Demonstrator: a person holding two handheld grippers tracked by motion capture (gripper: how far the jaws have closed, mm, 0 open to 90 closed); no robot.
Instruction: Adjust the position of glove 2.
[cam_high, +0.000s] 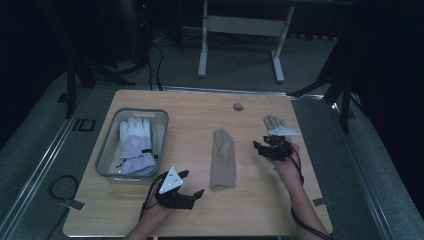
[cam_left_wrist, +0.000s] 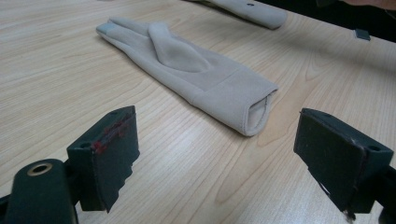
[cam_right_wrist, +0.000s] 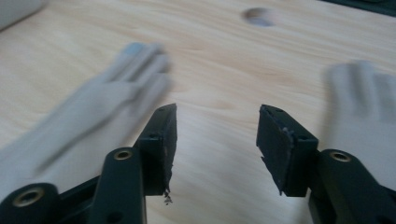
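Fingers first: left gripper (cam_high: 192, 186) stands wide with nothing between the fingers (cam_left_wrist: 109, 156), parked low over the near-left of the bench (cam_high: 200, 107). In the left gripper view the bare wood sits between them and the cuff of the middle tan glove (cam_left_wrist: 201, 74) lies just ahead, apart from the pads.

Right gripper (cam_high: 261, 149) is partly spread, fingers (cam_right_wrist: 161, 140) empty, hovering over bare wood between the two tan gloves. The right gripper view is motion-blurred; neither glove touches the pads.

Layout from the high view:
- Grey bin (cam_high: 107, 145) on the left of the bench holds one white-and-grey glove (cam_high: 136, 145), fingers pointing away from the person.
- Middle tan glove (cam_high: 223, 159) lies flat at centre, cuff toward the person, fingers away.
- Second tan glove (cam_high: 273, 122) lies on the right, mostly hidden behind the right gripper, its fingertips poking out past it.
- Small round hole (cam_high: 238, 106) near the far edge, unrelated.

Progress, my read: the job looks like sorting gloves into the bin. One glove in, two tan ones left on the bench, neither gripped. Roughly a third done at best. Left gripper is lined up on the middle glove's cuff; the right sits between the pair, target unclear. Can't tell if more gloves lie under the one in the bin.
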